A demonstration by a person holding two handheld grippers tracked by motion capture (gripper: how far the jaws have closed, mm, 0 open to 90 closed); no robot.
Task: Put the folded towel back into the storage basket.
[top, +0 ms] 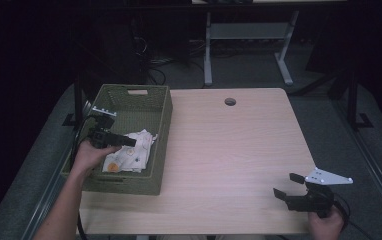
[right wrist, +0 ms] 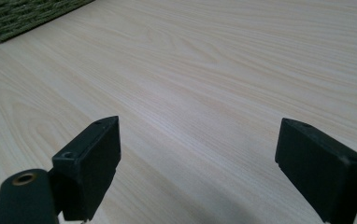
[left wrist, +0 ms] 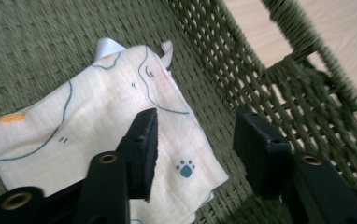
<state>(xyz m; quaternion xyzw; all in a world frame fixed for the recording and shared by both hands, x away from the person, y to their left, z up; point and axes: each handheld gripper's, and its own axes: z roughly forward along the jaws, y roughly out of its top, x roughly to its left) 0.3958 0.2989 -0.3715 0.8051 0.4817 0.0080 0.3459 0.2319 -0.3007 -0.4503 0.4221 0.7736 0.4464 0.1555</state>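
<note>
Cloth (left wrist: pixel 97 126) lies on the floor of the basket (top: pixel 161 125), just below the left tool (left wrist: pixel 195 140), whose jaws stand apart, gripping nothing. Right tool (right wrist: pixel 197 163) hangs wide open over bare tabletop (top: pixel 229 150).

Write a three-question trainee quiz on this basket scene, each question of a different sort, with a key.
1. True or false: the printed cloth lies inside the green woven basket.
2. Multiple choice: what is between the right gripper's jaws? A) a cloth B) nothing C) the basket's rim
3. Short answer: what small blue mark shows on the cloth near the left gripper?

Key:
1. True: it lies on the basket's floor, close to the wall.
2. B: the jaws stand open above the bare table.
3. A paw print. The left jaws stand apart above the cloth, gripping nothing.
</note>
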